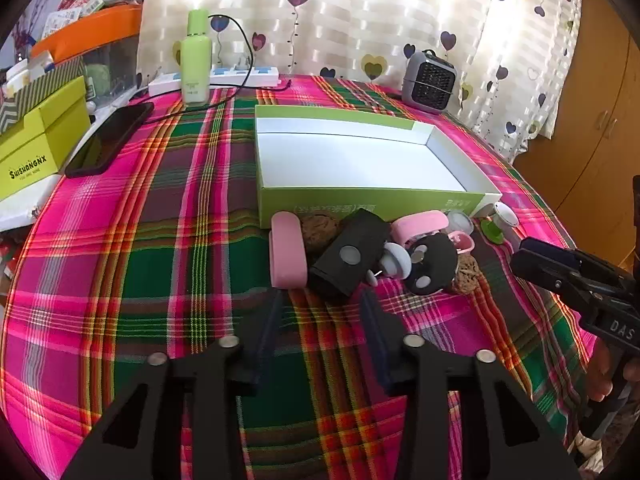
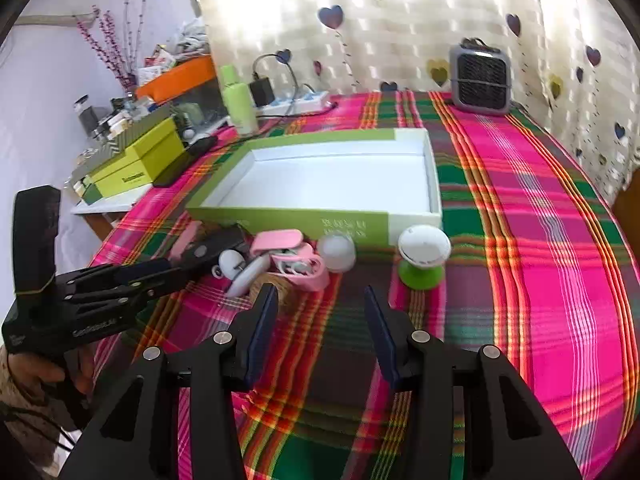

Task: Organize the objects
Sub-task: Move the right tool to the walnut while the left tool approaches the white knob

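An empty green box with a white inside (image 1: 360, 160) (image 2: 332, 180) lies on the plaid cloth. In front of it is a cluster of small items: a pink case (image 1: 287, 254), a black pouch (image 1: 352, 256), a second black pouch (image 1: 430, 266), a pink clip holder (image 2: 294, 258), a white ball (image 2: 337, 252) and a white knob on a green base (image 2: 422, 256). My left gripper (image 1: 322, 300) is open just short of the pink case and the black pouch. My right gripper (image 2: 320, 294) is open, close to the pink holder and the white ball.
A green bottle (image 1: 196, 60), a power strip (image 1: 216, 78) and a grey heater (image 1: 430, 80) stand at the back. A phone (image 1: 108, 140) and yellow-green boxes (image 1: 36, 144) lie at the left. A wooden cabinet (image 1: 600, 128) is at the right.
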### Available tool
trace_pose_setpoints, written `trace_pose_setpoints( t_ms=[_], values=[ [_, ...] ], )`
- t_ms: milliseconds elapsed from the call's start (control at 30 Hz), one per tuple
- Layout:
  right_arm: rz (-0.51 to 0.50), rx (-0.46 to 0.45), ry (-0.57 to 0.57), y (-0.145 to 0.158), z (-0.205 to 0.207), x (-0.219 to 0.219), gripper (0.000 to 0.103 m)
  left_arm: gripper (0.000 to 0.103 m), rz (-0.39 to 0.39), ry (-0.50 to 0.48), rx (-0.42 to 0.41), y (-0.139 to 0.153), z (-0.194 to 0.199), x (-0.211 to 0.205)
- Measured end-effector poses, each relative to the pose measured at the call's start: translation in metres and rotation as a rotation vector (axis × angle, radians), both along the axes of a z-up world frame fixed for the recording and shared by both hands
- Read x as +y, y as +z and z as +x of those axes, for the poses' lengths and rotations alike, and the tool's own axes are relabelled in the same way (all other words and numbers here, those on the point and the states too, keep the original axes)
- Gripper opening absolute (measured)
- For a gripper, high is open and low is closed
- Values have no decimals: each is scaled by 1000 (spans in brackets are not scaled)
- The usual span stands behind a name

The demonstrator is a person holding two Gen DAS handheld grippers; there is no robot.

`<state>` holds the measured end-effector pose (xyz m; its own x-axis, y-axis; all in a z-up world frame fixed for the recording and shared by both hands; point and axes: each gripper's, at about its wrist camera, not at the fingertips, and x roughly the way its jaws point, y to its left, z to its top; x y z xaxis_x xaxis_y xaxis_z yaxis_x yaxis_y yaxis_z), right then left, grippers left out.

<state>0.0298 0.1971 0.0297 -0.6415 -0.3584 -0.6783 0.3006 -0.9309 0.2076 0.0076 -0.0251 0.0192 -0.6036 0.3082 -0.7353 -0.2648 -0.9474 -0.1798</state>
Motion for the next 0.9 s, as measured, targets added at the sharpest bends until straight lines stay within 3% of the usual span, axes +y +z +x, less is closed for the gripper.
trace_pose_setpoints(
  t_ms=[100,367,767,900],
  values=[
    [6,-6,51,-3,-1,-14,46,24,9,-14,0,0,-2,-2],
    [43,-19,78,-12,-6,-33,46,24,6,-51,0,2,-6,-1],
    [72,-60,94,-20,-17,-43,46,42,6,-109,-2,1,-10,6],
    [65,-77,100,-23,-20,-44,46,42,-20,-119,9,1,-13,10]
  ],
)
